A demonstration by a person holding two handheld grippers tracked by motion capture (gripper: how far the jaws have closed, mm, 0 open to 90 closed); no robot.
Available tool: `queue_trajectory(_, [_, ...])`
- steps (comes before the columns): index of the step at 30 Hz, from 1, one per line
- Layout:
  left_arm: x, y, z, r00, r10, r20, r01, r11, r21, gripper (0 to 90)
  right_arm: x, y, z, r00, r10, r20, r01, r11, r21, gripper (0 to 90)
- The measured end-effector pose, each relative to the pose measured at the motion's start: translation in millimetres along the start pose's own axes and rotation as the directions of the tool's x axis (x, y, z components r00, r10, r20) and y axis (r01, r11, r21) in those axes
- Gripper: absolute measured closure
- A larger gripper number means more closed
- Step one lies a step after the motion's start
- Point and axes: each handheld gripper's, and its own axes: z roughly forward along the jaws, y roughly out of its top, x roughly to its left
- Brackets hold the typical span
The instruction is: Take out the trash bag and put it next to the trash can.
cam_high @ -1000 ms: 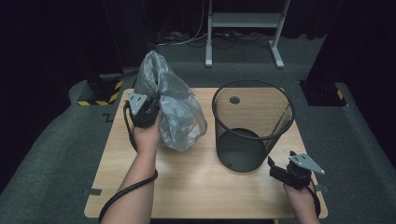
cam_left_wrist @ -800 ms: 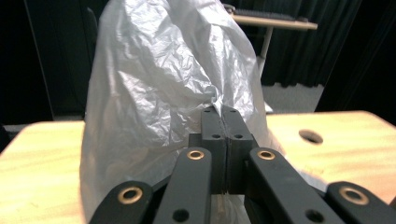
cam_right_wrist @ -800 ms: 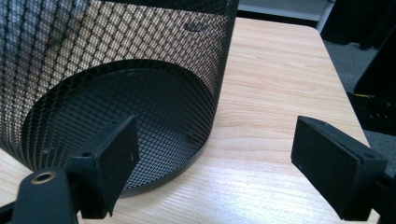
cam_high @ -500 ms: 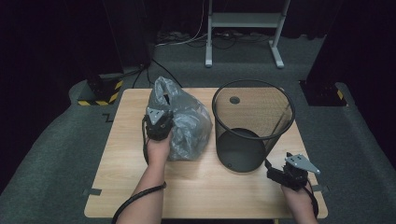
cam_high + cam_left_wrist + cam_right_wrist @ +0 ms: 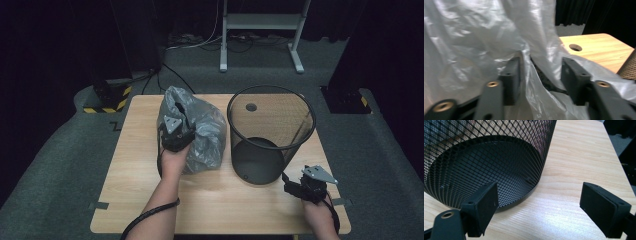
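The plastic bag (image 5: 200, 132) sat on the table (image 5: 130, 200), left of the wire bin (image 5: 271, 135) — not yet inside. The left gripper (image 5: 540, 72) had just been opening, film seemingly loose between its jaws; the right gripper (image 5: 539, 207) waited unclenched — lining remained.

A light wooden rectangular table (image 5: 150, 200) with a small round hole (image 5: 251, 107) near its far edge stands on grey carpet (image 5: 60, 165). On it, left of centre, sits a crumpled grey translucent plastic bag (image 5: 205, 135). Just beside the bag, to its right, a black round wire-mesh wastebasket (image 5: 272, 137) stands upright on its solid base. The near strip of the tabletop is bare wood grain.
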Motion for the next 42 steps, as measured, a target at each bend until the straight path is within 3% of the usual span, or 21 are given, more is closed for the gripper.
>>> queue_trajectory(4, [-6.0, 4.2, -7.8, 0.9992, 0.040, -0.005, -0.040, 0.9992, -0.001, 36.4, -1.5, -1.5, 2.3, 0.9999, 0.012, -0.006, -0.012, 1.000, 0.017, 15.2])
queue_trajectory(10, [-7.3, 7.0, -14.7, 0.9997, 0.025, 0.005, -0.025, 0.9996, 0.012, 26.3, -2.8, -3.0, 3.8, 0.9999, 0.016, -0.006, -0.016, 1.000, 0.025, 15.2])
queue_trajectory(15, [-6.7, 8.7, -23.3, 0.9998, 0.015, 0.009, -0.016, 0.9993, 0.035, 22.0, -2.3, -3.7, 5.1, 0.9997, 0.022, -0.013, -0.021, 0.999, 0.035, 15.2])
queue_trajectory(28, [-8.6, 6.8, -43.2, 0.9979, 0.062, 0.017, -0.063, 0.9952, 0.075, 18.2, -1.1, -6.5, 10.5, 0.9995, 0.018, -0.025, -0.017, 0.999, 0.051, 15.4])
queue_trajectory(39, [6.5, -14.1, -84.9, 0.9948, 0.066, 0.078, -0.074, 0.9915, 0.106, 16.4, -1.6, -5.9, 10.4, 0.9996, 0.013, -0.025, -0.011, 0.999, 0.050, 15.3])
queue_trajectory(40, [11.2, -25.9, -92.4, 0.9912, 0.090, 0.097, -0.102, 0.9853, 0.137, 15.8, -1.5, -5.9, 10.1, 0.9996, 0.015, -0.026, -0.014, 0.999, 0.049, 15.3])
queue_trajectory(42, [17.8, -42.2, -98.9, 0.9903, 0.102, 0.094, -0.116, 0.9799, 0.162, 15.2, -1.5, -6.2, 10.6, 0.9997, 0.012, -0.022, -0.011, 0.999, 0.051, 15.3])
